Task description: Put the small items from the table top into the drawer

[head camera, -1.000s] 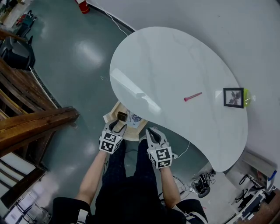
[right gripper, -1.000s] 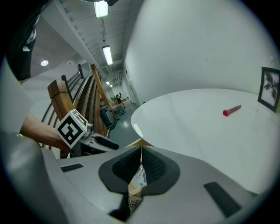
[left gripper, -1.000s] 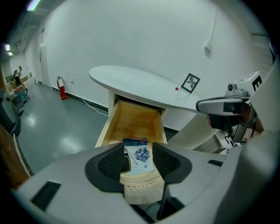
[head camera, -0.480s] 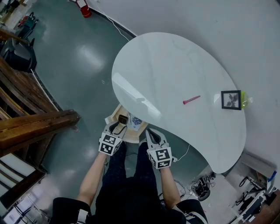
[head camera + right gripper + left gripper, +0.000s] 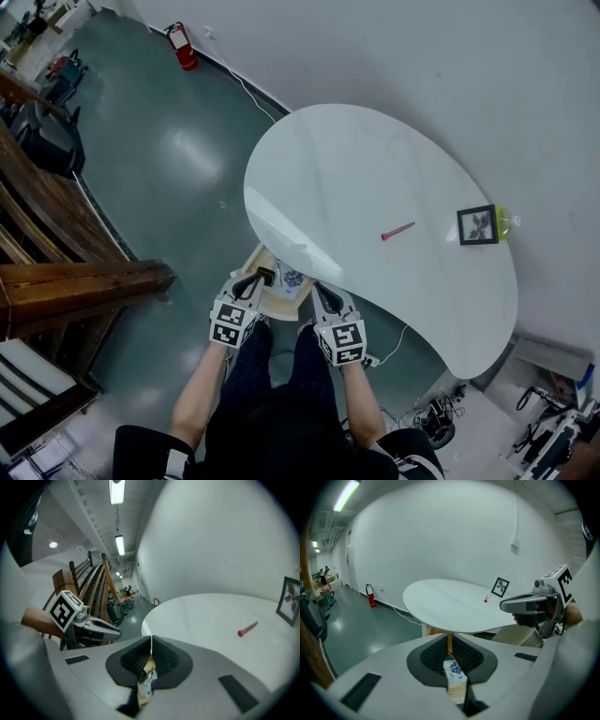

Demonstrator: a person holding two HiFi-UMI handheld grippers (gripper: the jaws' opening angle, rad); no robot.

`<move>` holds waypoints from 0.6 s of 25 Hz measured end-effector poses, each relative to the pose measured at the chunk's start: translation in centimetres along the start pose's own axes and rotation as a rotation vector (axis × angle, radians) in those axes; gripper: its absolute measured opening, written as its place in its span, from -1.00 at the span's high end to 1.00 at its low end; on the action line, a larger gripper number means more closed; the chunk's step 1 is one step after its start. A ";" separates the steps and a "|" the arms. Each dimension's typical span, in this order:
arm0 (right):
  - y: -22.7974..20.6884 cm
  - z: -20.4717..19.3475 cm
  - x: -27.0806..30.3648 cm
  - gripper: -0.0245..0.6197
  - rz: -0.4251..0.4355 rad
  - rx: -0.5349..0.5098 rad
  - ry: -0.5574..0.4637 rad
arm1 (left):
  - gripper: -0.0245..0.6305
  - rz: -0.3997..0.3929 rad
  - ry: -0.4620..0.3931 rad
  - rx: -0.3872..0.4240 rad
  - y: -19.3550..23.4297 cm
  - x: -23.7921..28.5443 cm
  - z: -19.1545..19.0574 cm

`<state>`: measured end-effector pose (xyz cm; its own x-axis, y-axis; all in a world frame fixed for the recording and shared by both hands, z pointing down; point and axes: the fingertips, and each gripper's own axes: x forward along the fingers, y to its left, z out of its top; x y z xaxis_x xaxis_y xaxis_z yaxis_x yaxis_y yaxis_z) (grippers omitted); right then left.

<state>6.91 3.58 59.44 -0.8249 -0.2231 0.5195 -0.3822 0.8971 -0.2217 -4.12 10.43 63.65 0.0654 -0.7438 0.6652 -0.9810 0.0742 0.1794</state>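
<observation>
A pink stick-like item (image 5: 397,231) (image 5: 247,628) (image 5: 485,600) lies on the white table (image 5: 356,169), left of a small framed picture (image 5: 477,225) (image 5: 500,587). Under the table's near edge a wooden drawer (image 5: 254,256) stands open, with a dark box (image 5: 265,275) and a blue-patterned card (image 5: 291,278) (image 5: 453,669) inside. My left gripper (image 5: 253,279) (image 5: 450,641) hangs above the drawer; its jaws have just been closing, with nothing between them. Beside it my right gripper (image 5: 317,290) (image 5: 151,641) is shut and empty.
A yellow-green object (image 5: 502,222) sits behind the picture. A red fire extinguisher (image 5: 184,47) stands by the far wall. Dark wooden beams (image 5: 66,281) run along the left. Cables and gear (image 5: 431,398) lie on the floor at the lower right.
Both grippers have lifted up away from the drawer. The left jaws, wide open by the dark box a second ago, have come together; the box stays in the drawer.
</observation>
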 end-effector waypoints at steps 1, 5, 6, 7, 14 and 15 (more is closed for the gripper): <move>0.1 0.5 -0.3 0.82 -0.003 -0.003 -0.008 | 0.80 0.002 -0.012 0.004 -0.1 -0.5 0.6; 0.5 2.7 -1.1 0.82 -0.011 -0.020 -0.041 | 0.83 0.011 -0.060 0.020 -0.3 -2.4 3.2; 0.5 3.3 -1.1 0.82 -0.012 -0.028 -0.050 | 0.84 0.017 -0.077 0.023 -0.2 -2.8 4.0; 0.5 3.9 -1.3 0.82 -0.012 -0.038 -0.059 | 0.84 0.024 -0.096 0.027 -0.2 -3.2 4.8; 0.8 7.9 -3.5 0.82 -0.025 -0.079 -0.119 | 0.85 0.052 -0.208 0.046 -0.8 -7.0 9.7; 0.8 8.4 -3.9 0.82 -0.026 -0.080 -0.129 | 0.85 0.050 -0.224 0.040 -0.9 -7.6 10.3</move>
<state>6.29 1.97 50.26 -0.8637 -0.2893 0.4127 -0.3739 0.9168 -0.1400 -5.61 9.15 50.95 -0.0216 -0.8691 0.4941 -0.9888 0.0917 0.1180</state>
